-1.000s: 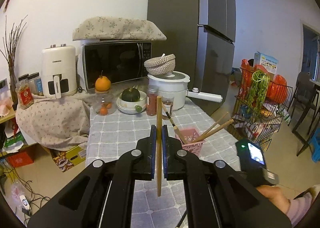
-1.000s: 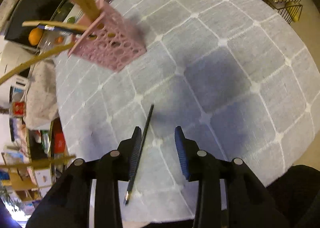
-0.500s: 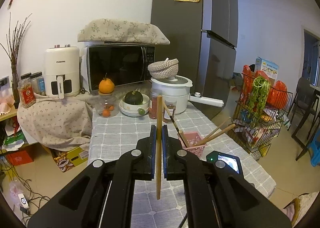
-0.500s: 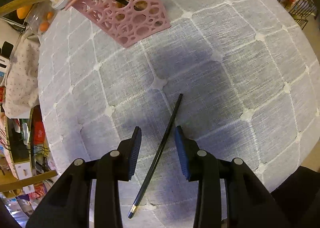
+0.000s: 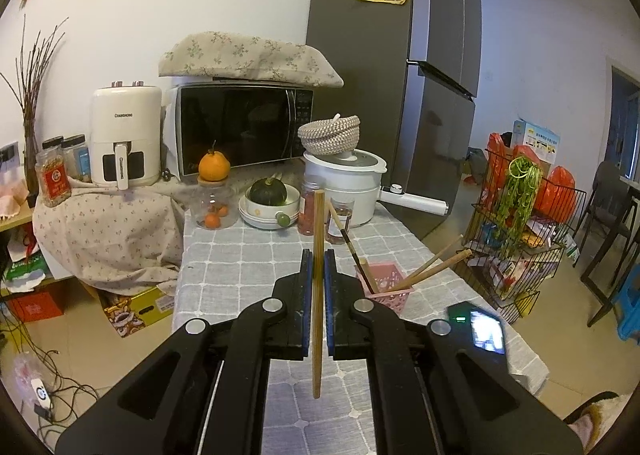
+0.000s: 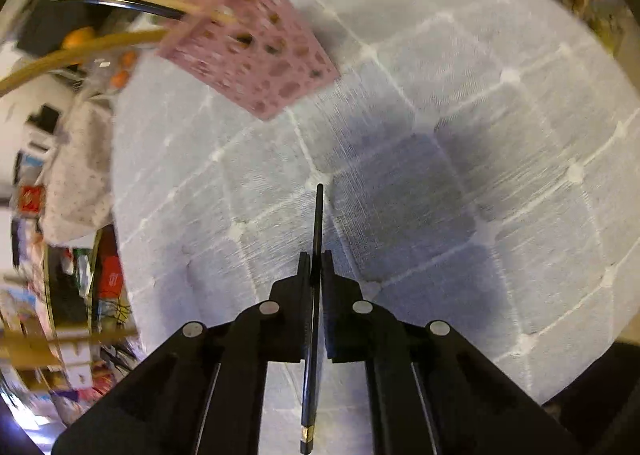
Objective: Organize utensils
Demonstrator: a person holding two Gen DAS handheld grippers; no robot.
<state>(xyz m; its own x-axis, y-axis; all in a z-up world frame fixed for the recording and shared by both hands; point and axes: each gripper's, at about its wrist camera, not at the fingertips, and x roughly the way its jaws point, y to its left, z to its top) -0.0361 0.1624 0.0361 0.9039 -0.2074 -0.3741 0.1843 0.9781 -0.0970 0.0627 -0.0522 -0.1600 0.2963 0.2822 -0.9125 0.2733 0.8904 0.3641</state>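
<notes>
Your left gripper [image 5: 316,259] is clamped on a wooden chopstick [image 5: 317,231], held upright above the grey checked tablecloth [image 5: 240,255]; its mid-section is hidden between the pads. Your right gripper [image 6: 316,261] is closed on a black chopstick [image 6: 318,215], whose tip meets the cloth, though motion blur makes contact hard to confirm. The pink perforated basket [image 6: 260,67] stands ahead with more chopsticks leaning out, their ends cut off by the frame edge.
</notes>
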